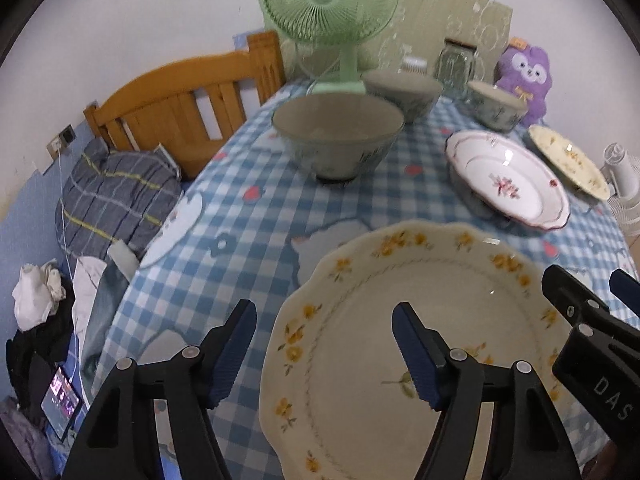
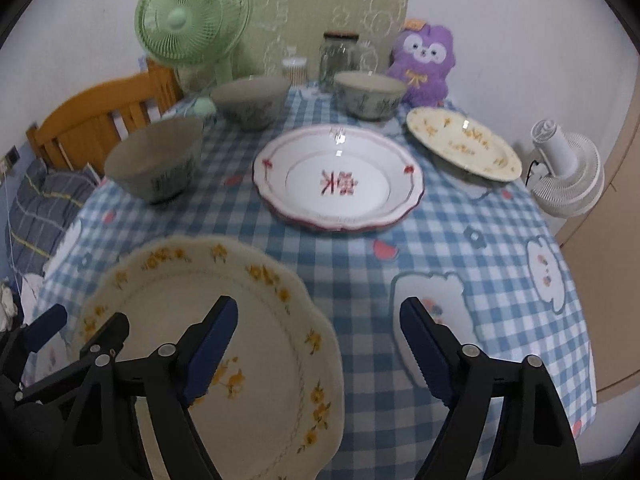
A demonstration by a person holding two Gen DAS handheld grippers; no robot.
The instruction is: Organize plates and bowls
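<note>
Left wrist view: the left hand-held gripper (image 1: 324,350) hangs wide open, holding nothing, straddling the near rim of the yellow-flowered plate (image 1: 420,344) lying flat on the counter (image 1: 256,216), probably lined up to pinch that edge. The right hand-held gripper (image 2: 318,344), equally open and empty, sits just beside it. Round, the plate faces up, with no long axis.

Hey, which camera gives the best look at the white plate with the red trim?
The right wrist view: the red-trimmed plate sits near centre, whole, its red centre design sharp. The left wrist view shows the same plate off to the right, smaller, slanted and slightly blurred, though unobstructed.
</note>
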